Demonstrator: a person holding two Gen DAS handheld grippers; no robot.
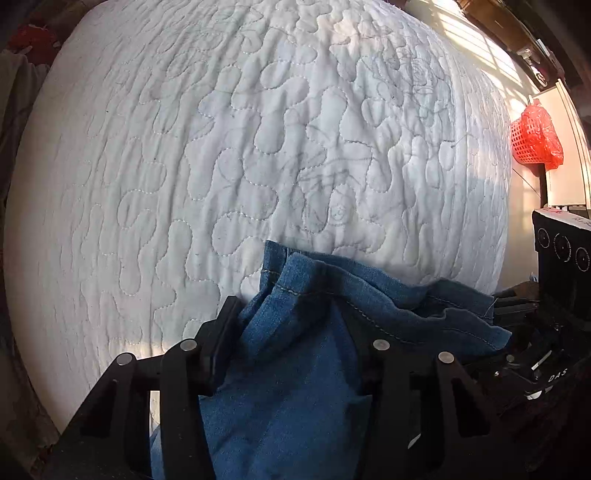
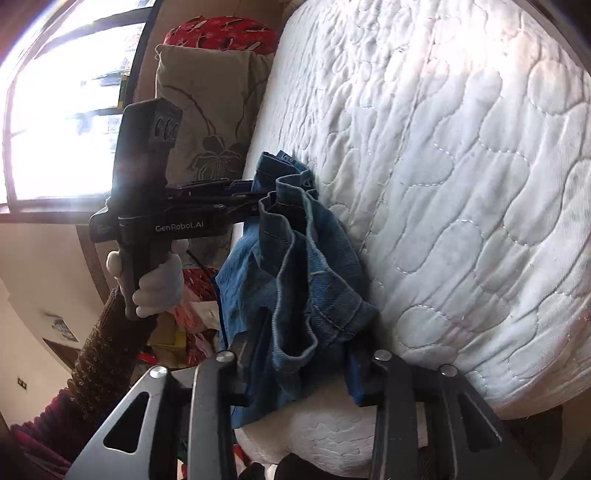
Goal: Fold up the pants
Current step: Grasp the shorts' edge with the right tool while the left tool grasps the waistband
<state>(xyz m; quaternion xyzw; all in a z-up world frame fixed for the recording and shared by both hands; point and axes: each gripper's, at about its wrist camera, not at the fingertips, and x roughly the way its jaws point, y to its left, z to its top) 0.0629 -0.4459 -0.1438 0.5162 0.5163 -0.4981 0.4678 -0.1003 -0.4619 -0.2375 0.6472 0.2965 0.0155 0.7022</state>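
Blue denim pants (image 1: 295, 350) hang bunched between both grippers in front of the white quilted bed (image 1: 221, 147). My left gripper (image 1: 291, 332) is shut on the denim near a stitched hem edge; the cloth fills the space between its fingers. In the right wrist view my right gripper (image 2: 299, 354) is shut on the other end of the pants (image 2: 306, 273). The left gripper (image 2: 255, 199) shows there too, held by a white-gloved hand, pinching the pants' far edge. The right gripper's body (image 1: 546, 332) shows at the right edge of the left wrist view.
The quilted mattress (image 2: 461, 184) fills most of both views. A beige flowered pillow (image 2: 210, 122) and a red pillow (image 2: 221, 33) lie at its head by a bright window (image 2: 66, 110). A red plastic basket (image 1: 535, 136) hangs at the right.
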